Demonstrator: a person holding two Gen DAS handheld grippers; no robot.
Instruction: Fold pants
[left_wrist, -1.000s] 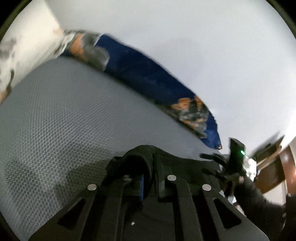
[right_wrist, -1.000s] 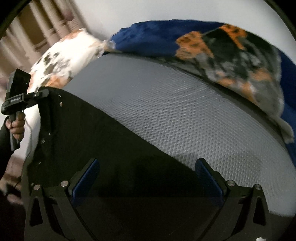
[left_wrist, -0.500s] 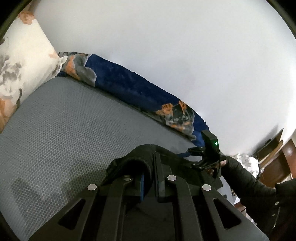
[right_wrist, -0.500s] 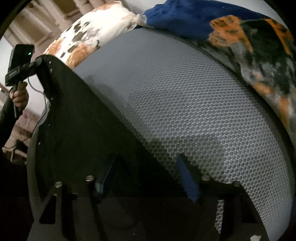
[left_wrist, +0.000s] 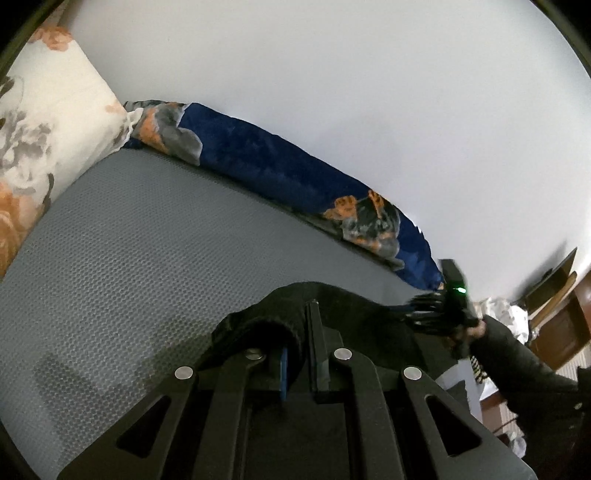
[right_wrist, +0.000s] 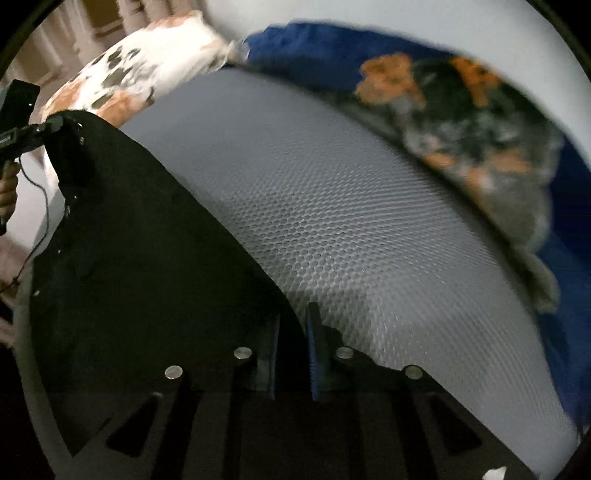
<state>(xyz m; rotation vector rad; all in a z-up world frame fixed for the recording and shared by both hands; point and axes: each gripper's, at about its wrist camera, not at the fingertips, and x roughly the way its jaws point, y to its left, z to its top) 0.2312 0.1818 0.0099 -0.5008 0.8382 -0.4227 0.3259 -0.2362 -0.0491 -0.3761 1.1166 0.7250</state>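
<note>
Black pants (right_wrist: 147, 240) lie spread over the near left part of a grey mesh mattress (right_wrist: 351, 221). My right gripper (right_wrist: 291, 325) is at their right edge; its jaws are closing and stand narrow, with dark fabric pinched between the blue pads. In the left wrist view my left gripper (left_wrist: 300, 328) is shut on a bunched fold of the pants (left_wrist: 354, 314), lifted off the mattress (left_wrist: 147, 258). The right gripper (left_wrist: 424, 314) shows blurred at the pants' far end. In the right wrist view the left gripper (right_wrist: 48, 129) holds the far left corner.
A blue blanket (left_wrist: 277, 166) with orange and grey print lies along the wall side of the mattress. A floral pillow (left_wrist: 44, 129) sits at the head end. Wooden furniture (left_wrist: 554, 325) stands beyond the bed's foot. A sleeved arm (left_wrist: 524, 369) reaches in from the right.
The right gripper's jaws went from wide open to nearly together over the pants' edge. The left gripper, still shut on its fold, rose a little.
</note>
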